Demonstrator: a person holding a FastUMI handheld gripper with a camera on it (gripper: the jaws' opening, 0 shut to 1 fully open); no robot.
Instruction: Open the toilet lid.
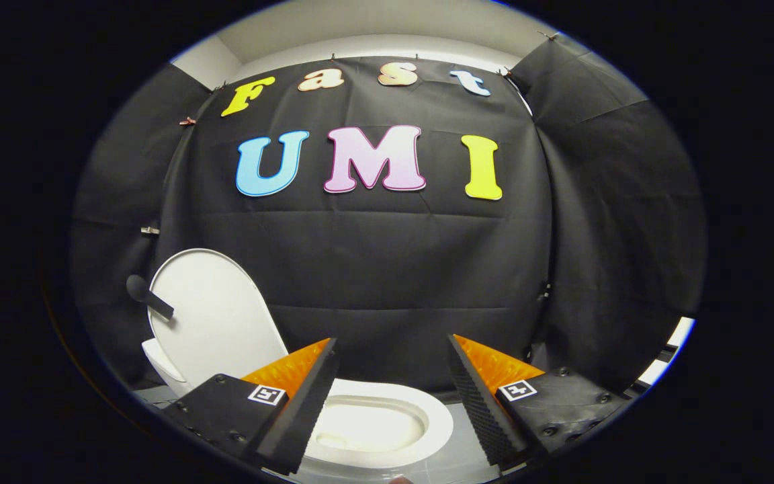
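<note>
1. Nearest the camera, the hand-held gripper (390, 403) has its fingers (299, 403) spread wide with nothing between them but open air; they touch nothing

2. Just beyond and below the fingers lies the toilet bowl (437, 423), its rim showing and the basin open to view, mostly between the two fingers and a little toward the left one

3. Farther off and to the left, the toilet lid (216, 323) stands raised, leaning back toward the black cloth wall (394, 269); judged from this, the lid is already up and the task looks finished or all but finished

4. A dark rod-like handle (148, 297) juts out at the lid's left edge; what it is fixed to I cannot tell

5. To do the step well from here, I would only check that the lid rests steadily past upright and then draw the fingers back and up, keeping them wide so neither catches the rim

6. Edges to mind: the bowl's rim sits close under the left finger, and the lid's right edge is near that finger's far tip, so a sideways swing to the left risks a knock

7. Open room lies ahead in the middle and to the right, where only the cloth wall hangs well apart from the fingers; the pale floor (447, 464) near the bowl's right side also looks free
</note>
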